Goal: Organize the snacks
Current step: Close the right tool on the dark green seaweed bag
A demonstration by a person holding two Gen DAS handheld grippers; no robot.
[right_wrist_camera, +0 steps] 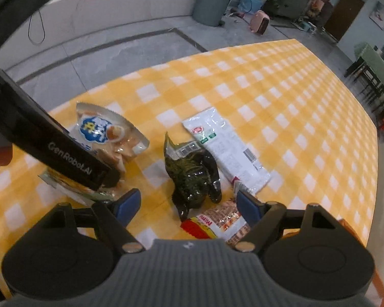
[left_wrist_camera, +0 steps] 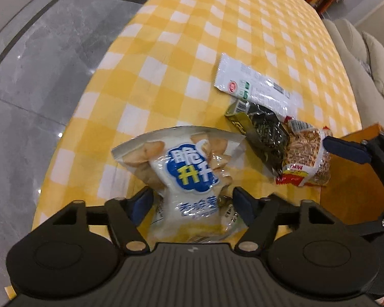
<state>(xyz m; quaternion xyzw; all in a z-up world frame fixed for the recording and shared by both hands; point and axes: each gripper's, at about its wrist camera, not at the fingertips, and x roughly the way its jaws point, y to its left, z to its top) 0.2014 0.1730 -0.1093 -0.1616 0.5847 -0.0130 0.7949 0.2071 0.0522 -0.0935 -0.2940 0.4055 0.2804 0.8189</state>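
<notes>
snacks spread on the checked cloth

while the left gripper [left_wrist_camera: 192, 199] hangs w/ jaws apart, the crisp bag [left_wrist_camera: 184, 171] lies between the pads, not pinched. noodle pack [left_wrist_camera: 304, 158], seaweed pack [left_wrist_camera: 263, 133] & white packet [left_wrist_camera: 256, 87] huddle to its right.

right wrist view: right gripper [right_wrist_camera: 188, 204] spread wide over seaweed pack [right_wrist_camera: 194, 176] & noodle pack [right_wrist_camera: 215, 225], gripping nothing. crisp bag [right_wrist_camera: 107, 133] sits left, under the left gripper's body [right_wrist_camera: 71, 158].

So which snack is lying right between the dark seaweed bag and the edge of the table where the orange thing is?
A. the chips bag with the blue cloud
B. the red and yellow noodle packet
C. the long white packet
B: the red and yellow noodle packet lies against the dark seaweed bag on the side toward the orange thing; the long white packet lies on its far side.
</notes>
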